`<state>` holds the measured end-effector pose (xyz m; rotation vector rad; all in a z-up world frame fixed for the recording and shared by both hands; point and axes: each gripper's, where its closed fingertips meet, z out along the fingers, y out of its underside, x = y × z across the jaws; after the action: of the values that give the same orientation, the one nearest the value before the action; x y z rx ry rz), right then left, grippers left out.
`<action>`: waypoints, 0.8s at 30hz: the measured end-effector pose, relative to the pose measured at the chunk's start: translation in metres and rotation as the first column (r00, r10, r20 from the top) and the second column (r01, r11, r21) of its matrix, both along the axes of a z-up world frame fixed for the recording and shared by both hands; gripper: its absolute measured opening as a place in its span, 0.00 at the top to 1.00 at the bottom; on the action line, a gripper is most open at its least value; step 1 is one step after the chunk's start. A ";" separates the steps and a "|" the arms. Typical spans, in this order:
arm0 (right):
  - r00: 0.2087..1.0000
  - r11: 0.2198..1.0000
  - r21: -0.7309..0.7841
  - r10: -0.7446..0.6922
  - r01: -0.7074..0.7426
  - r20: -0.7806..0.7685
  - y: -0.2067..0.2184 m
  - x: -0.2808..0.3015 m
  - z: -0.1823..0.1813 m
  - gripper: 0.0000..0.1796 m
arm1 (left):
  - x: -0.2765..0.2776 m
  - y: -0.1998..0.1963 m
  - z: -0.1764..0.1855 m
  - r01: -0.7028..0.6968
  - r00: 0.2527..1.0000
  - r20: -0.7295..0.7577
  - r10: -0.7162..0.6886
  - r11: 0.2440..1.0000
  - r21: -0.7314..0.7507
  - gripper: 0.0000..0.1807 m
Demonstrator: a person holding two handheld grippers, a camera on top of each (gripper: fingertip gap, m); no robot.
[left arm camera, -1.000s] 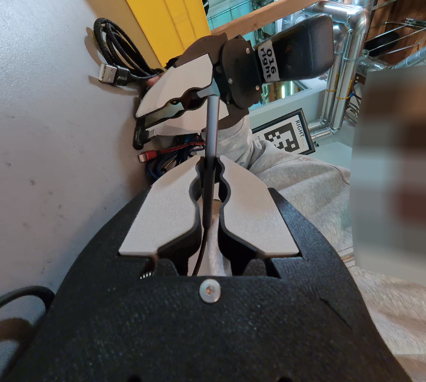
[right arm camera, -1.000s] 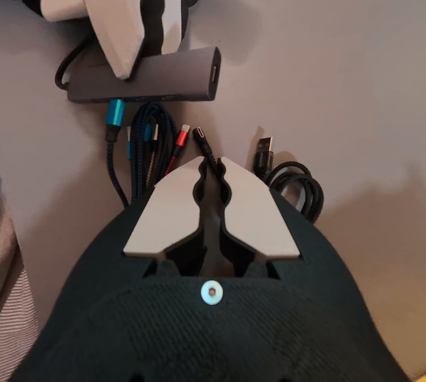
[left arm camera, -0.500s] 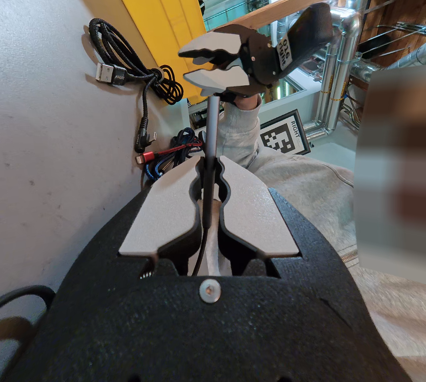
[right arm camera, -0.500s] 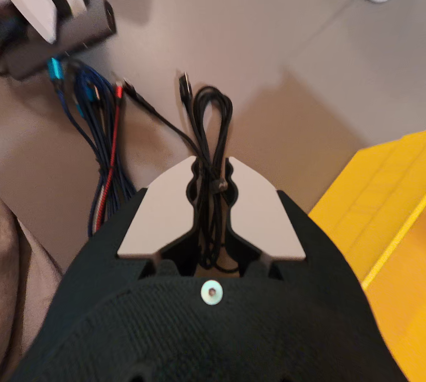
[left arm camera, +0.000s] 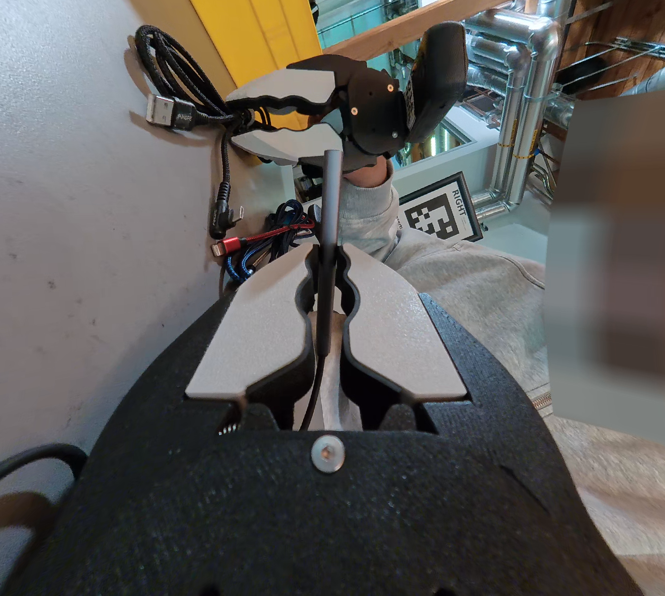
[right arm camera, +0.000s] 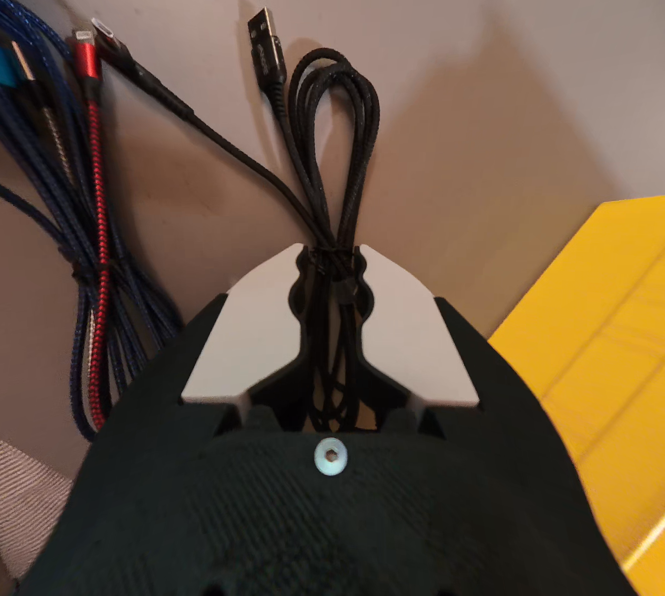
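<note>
The black braided cable bundle [right arm camera: 334,154] lies on the pale grey tabletop [right arm camera: 467,39], its tied middle caught between the fingers of the right gripper [right arm camera: 331,251], which are closed around it. Its flat USB plug [right arm camera: 264,39] points away from the gripper, and a thinner lead with an angled plug [left arm camera: 225,215] trails off toward the other cables. In the left wrist view the same bundle [left arm camera: 172,75] sits in the right gripper [left arm camera: 248,122] just beside a yellow panel [left arm camera: 244,3].

The left gripper [left arm camera: 327,248] is clamped on a slim grey hub [left arm camera: 331,204], seen edge-on and standing up between its fingers, with its thin black cord running back through the gap.

Near the hub lies a tangle of blue cables [right arm camera: 46,154] with a red-tipped cable [right arm camera: 95,133] among them. Behind, a grey sleeve [left arm camera: 367,212] and a framed black-and-white marker card [left arm camera: 439,212] show.
</note>
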<state>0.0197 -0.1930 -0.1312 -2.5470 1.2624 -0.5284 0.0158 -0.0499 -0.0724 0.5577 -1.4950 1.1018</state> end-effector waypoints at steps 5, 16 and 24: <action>1.000 1.000 0.020 0.014 -0.014 0.020 0.001 0.002 0.006 0.87 | 0.000 0.000 0.000 -0.001 1.000 0.000 0.001 1.000 0.000 0.95; 0.974 0.993 -0.085 0.096 -0.080 0.207 0.001 0.022 0.026 0.81 | 0.000 0.000 0.000 -0.002 1.000 0.000 0.002 1.000 0.002 0.95; 0.915 0.965 0.066 0.217 -0.254 0.340 0.051 0.017 0.053 0.87 | 0.000 0.000 0.000 -0.003 1.000 0.000 0.003 1.000 0.003 0.95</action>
<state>0.0366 -0.1422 -0.0784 -2.3494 0.8295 -0.7700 0.0163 -0.0504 -0.0728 0.5622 -1.4964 1.1027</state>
